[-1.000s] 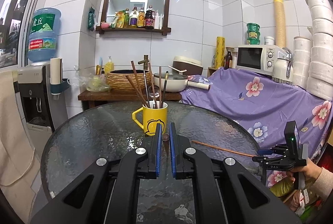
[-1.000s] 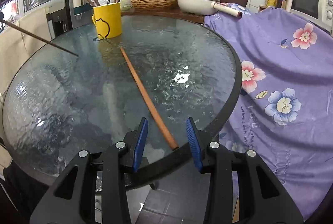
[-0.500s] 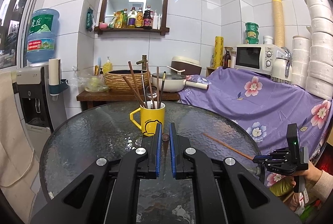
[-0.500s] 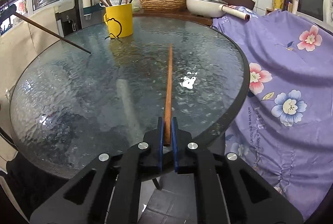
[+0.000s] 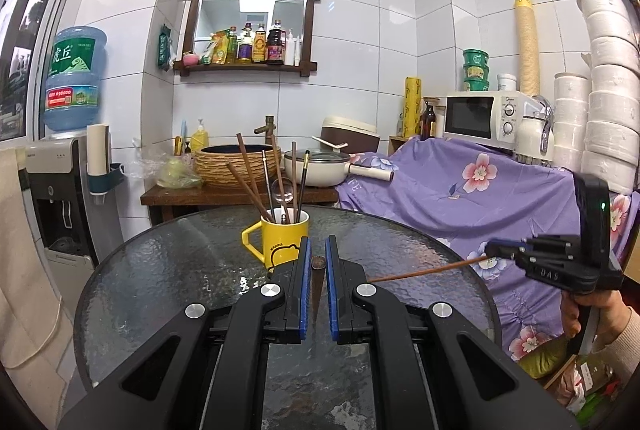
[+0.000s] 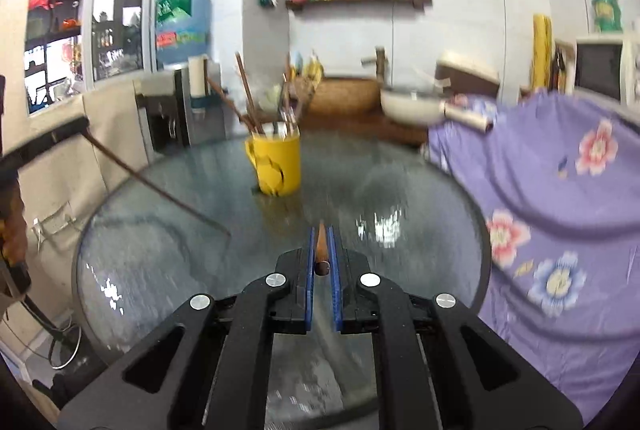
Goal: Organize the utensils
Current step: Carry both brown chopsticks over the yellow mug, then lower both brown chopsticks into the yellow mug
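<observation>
Looking along the left tool (image 5: 318, 262) from its own camera, the two blue pads are clenched on a dark chopstick (image 5: 318, 263), seen end-on as a small round butt between the tips. Beyond it, toward the far middle of the glass desk (image 5: 168, 270), stands the yellow mug (image 5: 282, 244), already holding several chopsticks and a clear ladle, so much of the sorting looks done. At the right edge of this view a hand (image 5: 600, 314) carries the right tool (image 5: 494, 248), which pinches a reddish wooden chopstick (image 5: 424, 272) by one end; the stick slants out over the desk, raised clear of the glass, its free tip reaching toward the left tool.

From the right wrist camera, which is blurred, the right tool (image 6: 321, 250) is clamped on that same reddish wooden chopstick (image 6: 321, 244), the shaft running forward between the pads and aimed roughly at the yellow mug (image 6: 276, 164) in the far middle of the desk (image 6: 160, 250). At the left of this view the dark chopstick (image 6: 160, 186) slopes down from the left tool (image 6: 82, 124) toward the glass; whether its tip touches the surface I cannot tell.

No loose utensil shows on the desk in either view. My judgement is that what remains is dropping these two held sticks into the mug, each still well short of its rim.
</observation>
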Demonstrator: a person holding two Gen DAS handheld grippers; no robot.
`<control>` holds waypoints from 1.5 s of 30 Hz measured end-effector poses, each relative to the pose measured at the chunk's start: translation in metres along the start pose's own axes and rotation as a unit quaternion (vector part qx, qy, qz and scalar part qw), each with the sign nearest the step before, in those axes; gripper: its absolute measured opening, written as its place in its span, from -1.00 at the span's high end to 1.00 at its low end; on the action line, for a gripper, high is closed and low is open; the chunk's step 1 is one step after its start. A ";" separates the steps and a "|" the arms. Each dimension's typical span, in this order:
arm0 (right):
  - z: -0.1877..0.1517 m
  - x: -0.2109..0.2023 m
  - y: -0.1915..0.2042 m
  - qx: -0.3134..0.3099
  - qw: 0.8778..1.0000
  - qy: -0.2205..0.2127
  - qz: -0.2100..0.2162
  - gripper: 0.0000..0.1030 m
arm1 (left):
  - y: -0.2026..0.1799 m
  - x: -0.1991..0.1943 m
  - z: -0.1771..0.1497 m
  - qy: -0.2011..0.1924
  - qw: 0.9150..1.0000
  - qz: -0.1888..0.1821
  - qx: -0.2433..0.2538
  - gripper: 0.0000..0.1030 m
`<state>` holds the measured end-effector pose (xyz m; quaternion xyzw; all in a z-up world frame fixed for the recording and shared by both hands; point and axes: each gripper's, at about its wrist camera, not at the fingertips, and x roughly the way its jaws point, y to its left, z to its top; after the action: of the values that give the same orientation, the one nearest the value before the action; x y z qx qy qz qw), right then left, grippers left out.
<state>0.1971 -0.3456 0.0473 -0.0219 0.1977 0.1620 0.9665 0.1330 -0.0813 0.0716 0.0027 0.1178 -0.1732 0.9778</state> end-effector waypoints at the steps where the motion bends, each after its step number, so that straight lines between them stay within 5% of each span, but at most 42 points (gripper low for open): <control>1: 0.009 0.000 0.005 -0.005 1.000 -0.009 0.000 0.85 | 0.000 0.001 0.001 0.000 1.000 -0.002 0.000 0.87; 15: 0.073 0.031 0.039 -0.028 0.998 -0.049 0.022 0.86 | -0.002 0.023 0.023 0.005 1.000 -0.020 0.011 0.87; 33: 0.156 0.083 0.045 -0.019 0.997 0.016 0.068 0.86 | 0.019 0.078 0.076 0.065 0.996 -0.059 -0.007 0.87; 45: 0.222 0.116 0.053 0.000 0.997 0.018 0.070 0.86 | 0.042 0.118 0.125 0.074 0.995 -0.055 -0.031 0.87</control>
<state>0.3644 -0.2365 0.2071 -0.0111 0.2157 0.2289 0.9492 0.2833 -0.0871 0.1648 -0.0209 0.1954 -0.2220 0.9550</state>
